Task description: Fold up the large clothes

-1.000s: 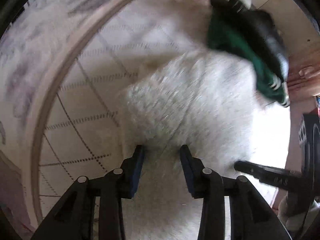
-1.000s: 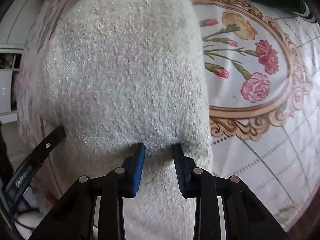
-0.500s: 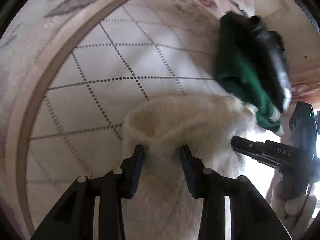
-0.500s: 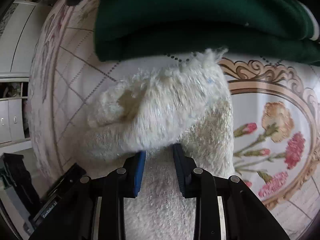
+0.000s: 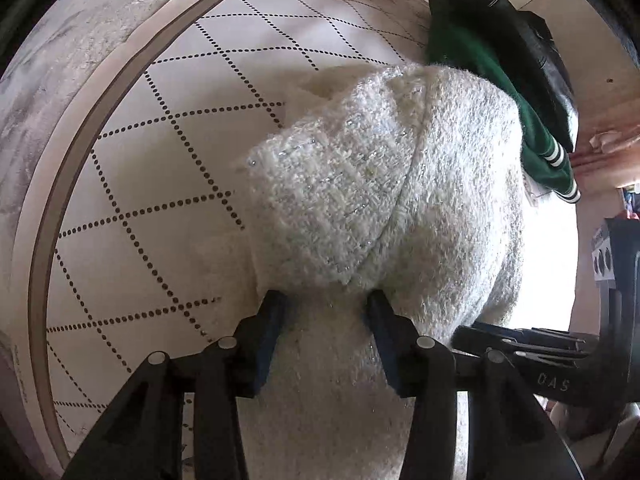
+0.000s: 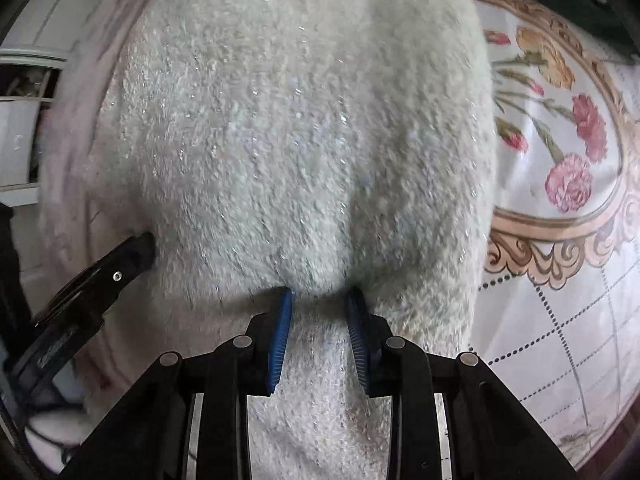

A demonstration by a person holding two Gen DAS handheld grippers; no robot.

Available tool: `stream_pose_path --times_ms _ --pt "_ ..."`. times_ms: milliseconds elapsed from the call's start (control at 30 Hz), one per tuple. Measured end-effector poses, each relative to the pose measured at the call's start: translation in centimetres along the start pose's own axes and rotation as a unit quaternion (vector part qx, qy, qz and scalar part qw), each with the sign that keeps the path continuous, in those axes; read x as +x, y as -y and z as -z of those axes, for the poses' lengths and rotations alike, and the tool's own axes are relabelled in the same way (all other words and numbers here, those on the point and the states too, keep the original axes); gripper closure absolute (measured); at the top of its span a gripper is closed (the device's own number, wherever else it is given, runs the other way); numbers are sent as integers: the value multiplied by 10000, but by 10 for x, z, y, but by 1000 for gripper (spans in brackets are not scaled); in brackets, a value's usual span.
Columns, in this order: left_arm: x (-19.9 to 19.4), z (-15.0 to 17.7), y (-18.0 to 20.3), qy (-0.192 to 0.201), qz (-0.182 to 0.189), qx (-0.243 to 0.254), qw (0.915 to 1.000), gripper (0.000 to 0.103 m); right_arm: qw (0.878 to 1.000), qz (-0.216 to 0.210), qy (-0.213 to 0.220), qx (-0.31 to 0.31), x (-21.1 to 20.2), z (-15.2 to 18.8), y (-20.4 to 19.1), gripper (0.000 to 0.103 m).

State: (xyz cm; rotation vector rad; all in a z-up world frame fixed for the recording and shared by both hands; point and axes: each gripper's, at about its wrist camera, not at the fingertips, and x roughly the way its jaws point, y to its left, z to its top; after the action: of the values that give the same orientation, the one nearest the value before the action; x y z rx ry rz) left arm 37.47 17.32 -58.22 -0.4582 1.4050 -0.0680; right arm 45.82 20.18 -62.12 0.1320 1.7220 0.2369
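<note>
Garment: white fuzzy sweater (image 5: 400,200), glitter threads; doubled-over bulk lies on the patterned tablecloth (image 5: 152,184), w/ its near edge gathered up into both tongs.
Left gripper (image 5: 326,312): jaws partway apart, have just been opening; sweater fabric sits btwn them, pads touching the bunch at its sides. Can't tell if real pinch is left.
Right gripper (image 6: 320,308): jaws narrow, blue pads pressed into a pinched neck of sweater; firm hold.
Neighbours: green garment w/ striped cuff (image 5: 512,120) plus a dark one on top, lying just beyond the sweater's far edge, prob. touching it. Other tool's black finger shows at each view's side, so the two grips are near each other on the same edge.
Step (my read): end of a fold-over; held edge brought onto the body, set-down and release starting on the left.
Next move needs: right pads to let go too, both tongs lifting straight off w/o dragging fluff, then flatten or re-grip for the next fold.
Risk: fuzzy knit may snag on pads; fold could spring back or ride onto the green pile.
</note>
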Motion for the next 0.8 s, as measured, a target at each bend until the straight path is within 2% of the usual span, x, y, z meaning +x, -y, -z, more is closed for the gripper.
stream_pose_path --times_ms 33,133,167,200,233,267,333,400,467,500,567,633,700,767,800 --pt "-9 2 -1 -16 52 -74 10000 60 10000 3 -49 31 -1 -2 -2 72" --pt "-57 16 -12 119 230 -198 9995 62 9990 -431 5 114 -22 6 4 69" --pt "-67 23 -14 176 321 -256 9990 62 9976 -677 -19 173 -32 17 11 62" --pt "-85 38 -19 212 478 -338 9981 57 9962 -842 -30 242 -39 27 18 55" --pt "-95 53 -21 186 578 -422 9973 47 9943 -1019 8 321 -48 43 26 40" --pt "-105 75 -29 113 650 -559 9963 43 9932 -1101 60 370 -54 59 33 31" --pt "-102 109 -38 -144 670 -769 9947 42 9918 -1158 100 535 -61 103 54 30" --pt "-80 148 -48 -579 602 -960 9919 42 9902 -1138 -147 797 -50 146 75 30" --pt "-59 177 -60 -878 540 -1146 9881 42 9854 -1299 -359 1037 -26 181 92 30" --pt "-43 191 -66 -1029 663 -1223 9849 42 9832 -1353 -408 1153 -15 190 96 30" --pt "-21 204 -70 -1169 710 -1244 9828 42 9734 -1771 -370 1405 21 215 109 30" --pt "-5 211 -69 -1148 845 -1156 9830 41 9662 -2093 -456 1433 50 222 113 30" --pt "-4 210 -62 -1000 972 -1030 9849 32 9555 -2532 -384 1460 72 219 104 27" --pt "-2 206 -50 -923 907 -829 9881 32 9408 -3008 -279 1534 78 217 103 6" --pt "0 202 -43 -900 920 -743 9889 32 9314 -3273 -254 1572 80 220 105 6"
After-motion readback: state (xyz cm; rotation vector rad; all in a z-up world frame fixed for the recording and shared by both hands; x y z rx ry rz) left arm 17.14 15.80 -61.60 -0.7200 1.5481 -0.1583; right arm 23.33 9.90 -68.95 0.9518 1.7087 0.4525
